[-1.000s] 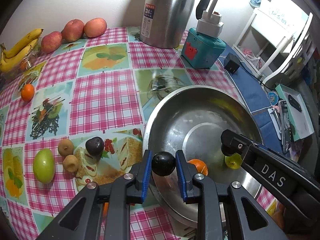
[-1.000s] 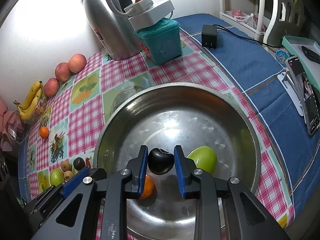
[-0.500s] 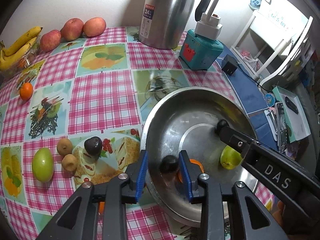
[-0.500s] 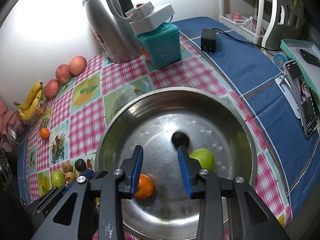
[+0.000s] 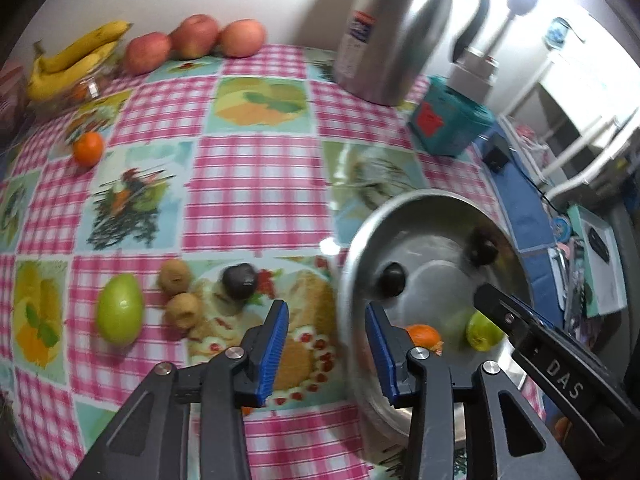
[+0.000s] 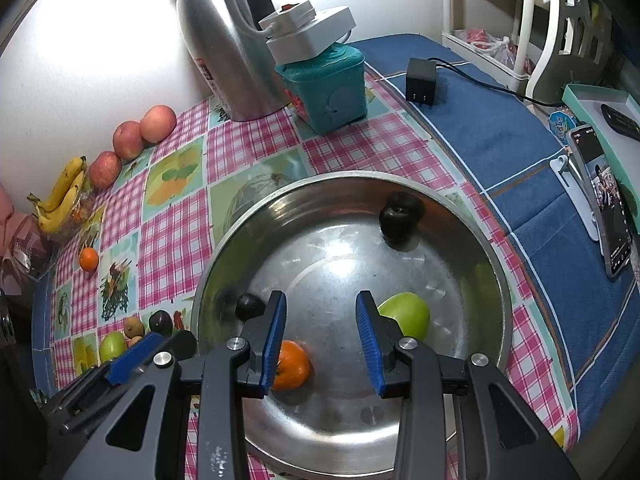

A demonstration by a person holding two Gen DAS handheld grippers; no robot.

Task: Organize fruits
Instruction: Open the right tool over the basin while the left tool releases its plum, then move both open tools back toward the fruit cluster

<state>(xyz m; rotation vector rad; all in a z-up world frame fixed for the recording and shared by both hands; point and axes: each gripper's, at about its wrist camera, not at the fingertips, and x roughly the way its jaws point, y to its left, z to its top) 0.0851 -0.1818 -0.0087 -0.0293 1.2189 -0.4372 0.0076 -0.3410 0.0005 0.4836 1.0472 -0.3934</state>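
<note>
- My left gripper (image 5: 326,344) is spread with nothing between its blue pads; its jaws have just been opening, and it hangs over the tablecloth (image 5: 256,184) right beside the rim of the steel bowl (image 5: 348,264).
- My right gripper (image 6: 322,336) is also parted and empty, poised above the inside of the bowl; its jaws opened a moment ago and sit that way now.
- In the bowl already: two dark plums (image 6: 401,210), one at the far wall and one at the left wall, an orange (image 6: 292,364) and a green fruit (image 6: 406,314).
- Left on the cloth, the nearest loose piece is another dark plum (image 5: 239,280), ahead of my left gripper and a little to its left, with two small brown fruits (image 5: 175,276) just beside it and a green mango (image 5: 120,314) further left.
- That plum is roundish, so no long axis dictates the grip angle; I judge the left hand is clearly the nearer one, and the move is forward and slightly left, away from the bowl.
- The small orange (image 5: 88,148), apples (image 5: 194,36) and bananas (image 5: 76,56) lie well apart, toward the wall.
</note>
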